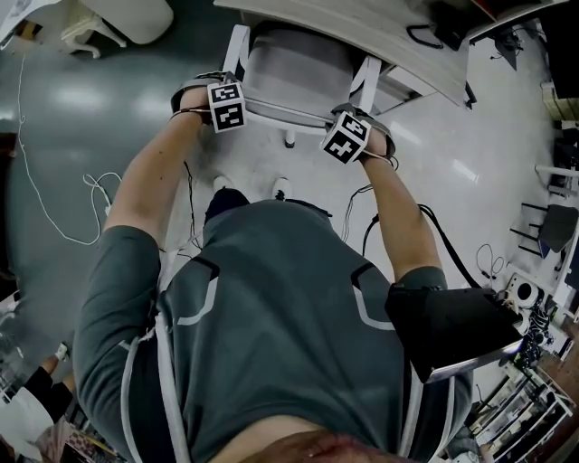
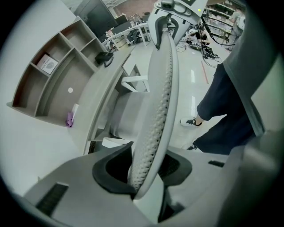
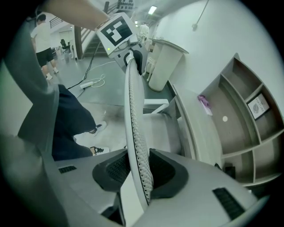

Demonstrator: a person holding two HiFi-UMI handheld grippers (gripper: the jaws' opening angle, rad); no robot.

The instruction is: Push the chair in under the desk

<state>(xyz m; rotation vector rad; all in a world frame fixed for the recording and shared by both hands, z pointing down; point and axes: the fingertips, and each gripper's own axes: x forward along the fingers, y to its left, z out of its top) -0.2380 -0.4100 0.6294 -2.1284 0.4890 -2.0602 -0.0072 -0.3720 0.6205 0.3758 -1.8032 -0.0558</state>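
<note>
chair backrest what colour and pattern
The backrest is white dotted mesh, clearest in the right gripper view.

Grey glossy floor (image 1: 63,145), soft light glare upper left of the head view. Thin white cable (image 1: 36,194) loops along the left edge, black cables (image 1: 452,258) at right. Cluttered racks (image 1: 543,307) lower right. Right gripper view: white wall (image 3: 230,31) upper right, ceiling light (image 3: 152,9) top centre, open shelf compartments (image 3: 239,119) at right, white power strip (image 3: 86,83) on the floor at left.

Chair (image 1: 298,72) white, dotted mesh back; desk (image 1: 389,36) lt grey; shirt (image 1: 280,307) grey-green.
</note>
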